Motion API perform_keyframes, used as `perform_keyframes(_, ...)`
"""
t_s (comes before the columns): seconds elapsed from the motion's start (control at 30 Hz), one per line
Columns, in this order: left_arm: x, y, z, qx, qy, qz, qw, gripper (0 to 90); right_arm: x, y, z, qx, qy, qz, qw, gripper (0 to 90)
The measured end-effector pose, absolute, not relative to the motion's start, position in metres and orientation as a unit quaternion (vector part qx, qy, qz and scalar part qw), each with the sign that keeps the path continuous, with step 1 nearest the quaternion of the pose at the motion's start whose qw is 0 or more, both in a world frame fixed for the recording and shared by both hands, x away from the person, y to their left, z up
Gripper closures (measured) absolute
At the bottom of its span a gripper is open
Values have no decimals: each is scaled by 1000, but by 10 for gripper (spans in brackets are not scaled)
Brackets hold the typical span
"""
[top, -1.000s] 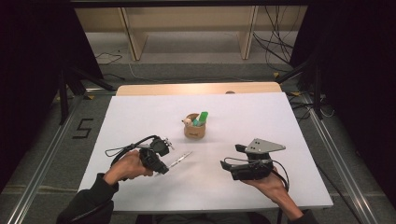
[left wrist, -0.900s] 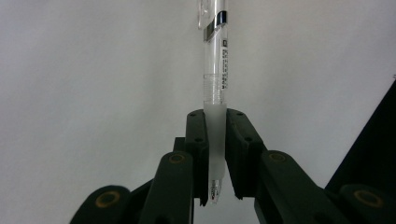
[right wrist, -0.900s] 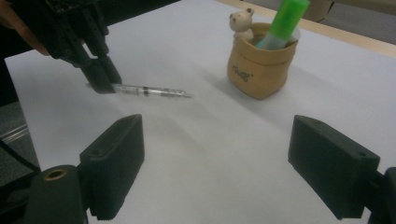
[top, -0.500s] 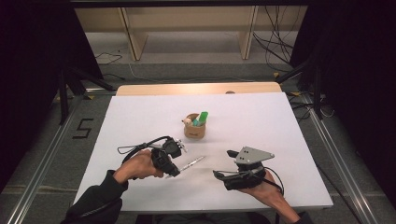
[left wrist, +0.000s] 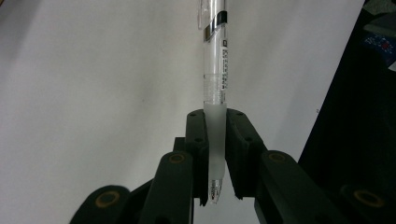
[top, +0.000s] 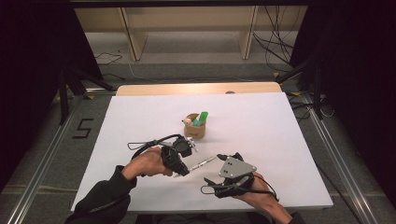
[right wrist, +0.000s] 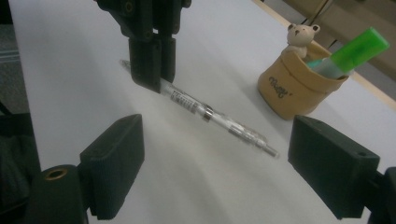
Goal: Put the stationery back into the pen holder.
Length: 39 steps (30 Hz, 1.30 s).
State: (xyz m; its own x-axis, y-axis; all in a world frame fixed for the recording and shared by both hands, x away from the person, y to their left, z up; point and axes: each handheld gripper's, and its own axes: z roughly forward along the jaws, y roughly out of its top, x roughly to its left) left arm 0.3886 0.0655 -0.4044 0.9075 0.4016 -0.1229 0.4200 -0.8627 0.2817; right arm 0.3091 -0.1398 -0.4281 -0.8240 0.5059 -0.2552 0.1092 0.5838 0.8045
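— Pen first: where is it?

— Clamped in the left gripper. In the left gripper view the clear barrel runs straight up the middle of the frame, its frosted grip section pinched between the two black jaws, the tip pointing down toward the bottom edge and the clip end leaving the top edge.

— And from above?

— In the high view the pen sits just below centre, slanting from lower left to upper right, free end aimed toward the right gripper. The left gripper holds it at its lower-left end.

— Is the right gripper holding anything?

— No. In the right gripper view its jaws stand wide apart at the lower left and lower right corners, nothing between the pads but bare white table. The pen lies across the middle of that frame, farther off, with the left gripper coming down from the top edge onto its left part.

— Anything else nearby?

— A small tan pouch at the upper right (a little bear figure perches on its rim), with a green marker sticking out of it. In the high view that pouch stands just above the left gripper, near the centre.
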Motion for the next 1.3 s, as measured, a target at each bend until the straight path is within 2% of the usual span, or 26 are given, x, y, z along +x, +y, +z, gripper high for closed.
perform_keyframes(0.43,389,60,-401,968,203,-31,145,797,297,-109,-445,69,866,336,363,216)
perform_keyframes(0.6,387,60,-399,968,201,-36,143,797,291,-95,-454,16,863,287,416,262)
perform_keyframes(0.73,386,59,-399,969,200,-37,143,797,287,-89,-461,-20,850,264,455,332)
perform_keyframes(1.3,383,58,-397,971,195,-40,133,796,283,-75,-473,-90,835,199,506,501)
